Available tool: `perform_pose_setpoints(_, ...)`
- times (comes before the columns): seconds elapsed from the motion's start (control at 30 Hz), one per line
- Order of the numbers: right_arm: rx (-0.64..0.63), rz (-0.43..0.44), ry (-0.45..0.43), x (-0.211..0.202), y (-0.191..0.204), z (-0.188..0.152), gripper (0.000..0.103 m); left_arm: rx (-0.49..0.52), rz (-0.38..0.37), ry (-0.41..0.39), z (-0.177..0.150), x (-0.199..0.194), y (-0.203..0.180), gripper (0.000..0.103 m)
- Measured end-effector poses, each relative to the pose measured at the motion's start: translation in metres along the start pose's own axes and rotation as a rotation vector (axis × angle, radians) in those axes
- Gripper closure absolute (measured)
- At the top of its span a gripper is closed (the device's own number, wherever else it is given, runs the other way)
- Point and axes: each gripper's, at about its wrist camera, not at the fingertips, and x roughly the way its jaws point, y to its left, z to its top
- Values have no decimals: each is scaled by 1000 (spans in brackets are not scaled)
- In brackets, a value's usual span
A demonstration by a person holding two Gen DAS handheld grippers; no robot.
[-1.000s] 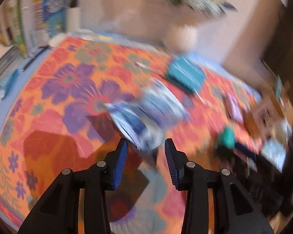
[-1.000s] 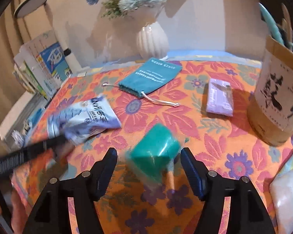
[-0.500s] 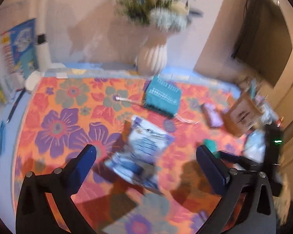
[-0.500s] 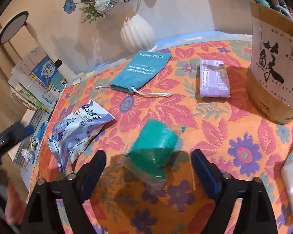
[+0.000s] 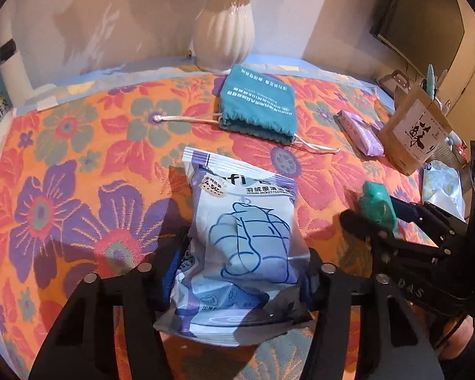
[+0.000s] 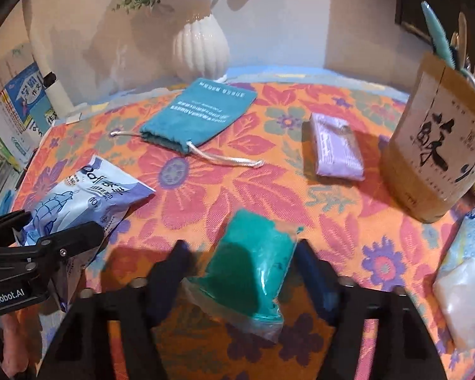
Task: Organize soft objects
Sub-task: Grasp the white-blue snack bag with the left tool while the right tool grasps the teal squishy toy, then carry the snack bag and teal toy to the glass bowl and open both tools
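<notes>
A blue-and-white wipes pack (image 5: pixel 243 240) lies on the floral cloth between the fingers of my left gripper (image 5: pixel 237 272), which is open around its near end. It also shows in the right wrist view (image 6: pixel 79 202). A green packet in clear wrap (image 6: pixel 253 269) lies between the fingers of my right gripper (image 6: pixel 240 269), which is open around it. The green packet also shows in the left wrist view (image 5: pixel 378 207). A teal drawstring pouch (image 6: pixel 199 114) and a purple tissue pack (image 6: pixel 335 148) lie farther back.
A white ribbed vase (image 6: pixel 201 47) stands at the back by the wall. A brown paper bag (image 6: pixel 440 155) holding utensils stands at the right. A white soft pack (image 6: pixel 462 300) lies at the right edge. Books (image 6: pixel 19 104) stand at the left.
Both grippers have opened wide and come down around their objects. The wipes pack and the green packet now lie on the cloth between the fingers.
</notes>
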Motion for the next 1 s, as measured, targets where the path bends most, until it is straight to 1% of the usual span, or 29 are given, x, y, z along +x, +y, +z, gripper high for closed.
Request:
perform_pose_setpoints(0.03, 1, 2, -5, 0, -1, 0, 54, -7, 10, -10, -1, -1, -1, 52)
perform_pose_setpoints(0.07, 8, 7, -9, -1, -4, 0, 55, -12, 21, -28, -2, -4, -2, 52)
perform_pose_setpoints(0.13, 20, 23, -18, -3, -8, 1, 62, -13, 28, -76, -5, -11, -9, 52)
perform_pose_setpoints(0.23, 22, 72, -44, -10, -11, 2, 64, -1, 23, -138, -6, -22, -21, 52)
perform_pose_setpoints(0.33, 16, 104, -98, -24, -15, 5, 64, 5, 35, -183, -1, -30, -35, 52)
perform_pose_setpoints(0.4, 21, 129, -133, -35, -22, 9, 64, -1, 17, -212, 5, -38, -41, 52)
perform_pose_setpoints(0.57, 30, 149, -226, -68, -39, 20, 64, 3, -4, -282, 23, -59, -62, 52)
perform_pose_setpoints(0.67, 37, 146, -278, -89, -52, 28, 64, 16, -14, -330, 37, -71, -80, 52)
perform_pose_setpoints(0.77, 47, 119, -333, -110, -67, 40, 64, 34, -32, -373, 56, -83, -101, 52)
perform_pose_setpoints(0.9, 74, 80, -396, -135, -94, 54, 64, 76, -53, -406, 82, -89, -134, 52)
perform_pose_setpoints(1.0, 129, 53, -421, -150, -124, 65, 64, 106, -68, -419, 106, -90, -167, 52)
